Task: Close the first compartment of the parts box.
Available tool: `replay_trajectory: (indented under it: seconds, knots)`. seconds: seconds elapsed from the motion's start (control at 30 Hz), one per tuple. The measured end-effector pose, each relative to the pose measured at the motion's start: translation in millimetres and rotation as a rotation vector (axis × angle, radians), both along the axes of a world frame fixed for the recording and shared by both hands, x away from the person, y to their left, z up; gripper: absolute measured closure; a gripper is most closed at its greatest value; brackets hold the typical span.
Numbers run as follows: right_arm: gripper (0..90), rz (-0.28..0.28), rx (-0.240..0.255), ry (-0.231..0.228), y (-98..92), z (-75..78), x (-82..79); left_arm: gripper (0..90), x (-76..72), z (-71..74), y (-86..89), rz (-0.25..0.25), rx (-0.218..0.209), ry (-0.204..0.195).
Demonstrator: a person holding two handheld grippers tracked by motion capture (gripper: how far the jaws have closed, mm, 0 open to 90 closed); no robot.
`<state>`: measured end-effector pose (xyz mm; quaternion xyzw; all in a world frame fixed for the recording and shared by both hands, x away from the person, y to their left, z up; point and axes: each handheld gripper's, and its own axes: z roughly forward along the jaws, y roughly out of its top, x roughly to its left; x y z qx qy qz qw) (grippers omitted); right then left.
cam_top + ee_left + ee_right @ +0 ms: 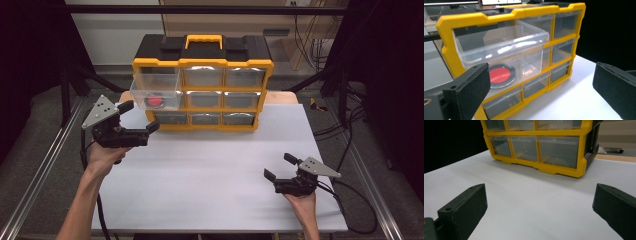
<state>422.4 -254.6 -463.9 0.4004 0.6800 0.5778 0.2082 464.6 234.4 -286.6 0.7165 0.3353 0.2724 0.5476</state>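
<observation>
The right gripper [282, 167] rests low near the table's near right corner, its jaws spread wide with nothing between them, pointing toward the cabinet across bare white surface. The left gripper [140, 116] is held up at the left, just in front of the cabinet's lower left corner; its jaws also stand wide apart and hold nothing, framing the pulled-out drawer in the left gripper view.

The yellow-framed drawer cabinet [202, 62] stands at the table's far edge, with three rows of three clear drawers and a black top with a yellow handle [203, 40]. Its top-left drawer [156, 86] is drawn out toward the person. A red disc with a dark rim [500, 75] shows through the clear plastic beneath it.

The white table [215, 175] sits within a metal frame, dark curtains at both sides.
</observation>
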Motion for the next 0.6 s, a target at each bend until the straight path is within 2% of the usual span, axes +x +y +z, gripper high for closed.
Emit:
replay_trajectory:
  seconds: [0.2,0.27,0.33,0.6]
  knots:
    - [0.4,-0.002,-0.002,-0.001,-0.2,0.2,-0.1,3.2,1.6,-13.6,-0.4,0.010,-0.001,0.025]
    - [0.4,-0.002,-0.002,-0.002,-0.5,0.2,0.0,4.3,1.7,-15.0,-0.4,0.006,-0.005,0.026]
    - [0.4,0.000,-0.001,-0.003,-0.8,0.3,-0.1,6.1,1.8,-17.1,-0.8,0.023,-0.011,0.026]
    - [0.5,0.002,0.001,-0.004,-1.0,0.1,-0.2,23.3,2.1,-21.5,-0.8,0.043,-0.005,0.026]
